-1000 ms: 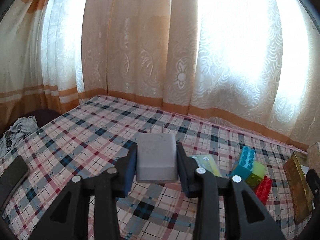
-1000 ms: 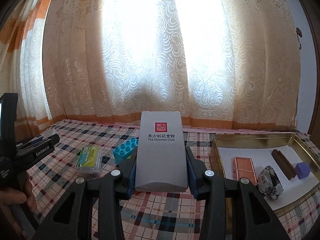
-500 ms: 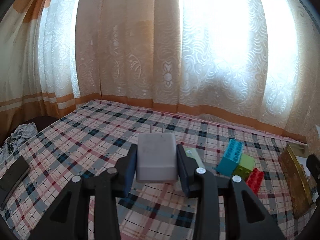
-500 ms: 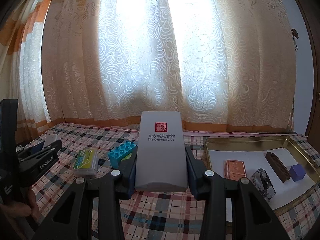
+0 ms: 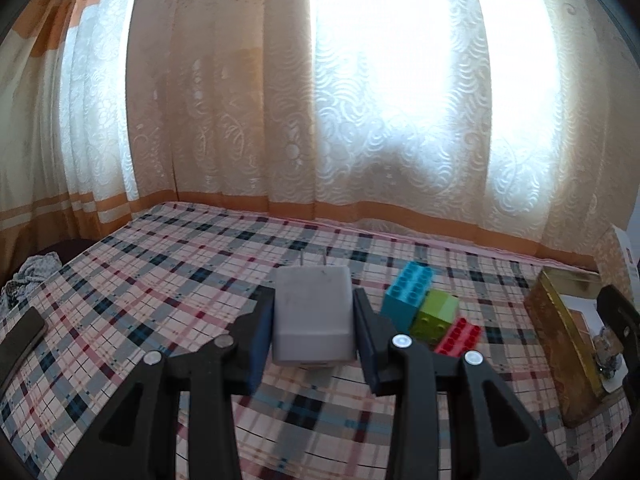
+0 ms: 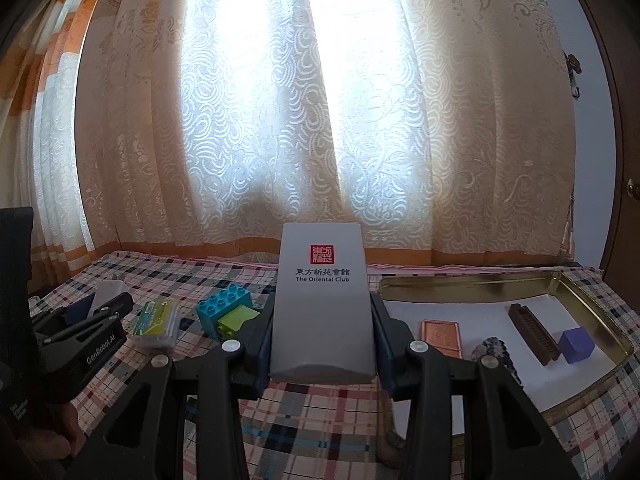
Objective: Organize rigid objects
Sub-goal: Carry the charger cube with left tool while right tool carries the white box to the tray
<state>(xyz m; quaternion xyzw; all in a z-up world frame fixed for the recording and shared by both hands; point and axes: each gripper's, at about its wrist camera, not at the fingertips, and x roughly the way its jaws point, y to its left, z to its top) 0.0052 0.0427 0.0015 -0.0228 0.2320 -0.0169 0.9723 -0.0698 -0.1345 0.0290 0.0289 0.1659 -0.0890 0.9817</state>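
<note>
My left gripper [image 5: 314, 316] is shut on a white plug adapter [image 5: 314, 314], its two prongs pointing away, held above the checked cloth. My right gripper [image 6: 322, 320] is shut on a grey card box [image 6: 322, 304] with a red seal and dark lettering. In the right wrist view the left gripper [image 6: 94, 306] shows at the far left with the adapter [image 6: 106, 292] in it. A gold tin tray [image 6: 472, 280] lies to the right of the box, holding a copper plate [image 6: 440, 332], a brown comb-like bar [image 6: 534, 334], a purple cube [image 6: 576, 344] and a speckled stone [image 6: 496, 350].
Blue, green and red toy bricks [image 5: 430, 312] sit on the checked cloth [image 5: 160, 272] right of the adapter, near the tin tray [image 5: 560, 320]. A green-labelled clear case [image 6: 156, 322] lies left of the bricks [image 6: 228, 314]. A dark phone [image 5: 18, 340] and crumpled cloth [image 5: 28, 276] lie far left. Curtains hang behind.
The left gripper has moved to the right with the adapter; the bricks and tray have slid left in its view. The right gripper has shifted slightly with the box; both grips are unchanged.
</note>
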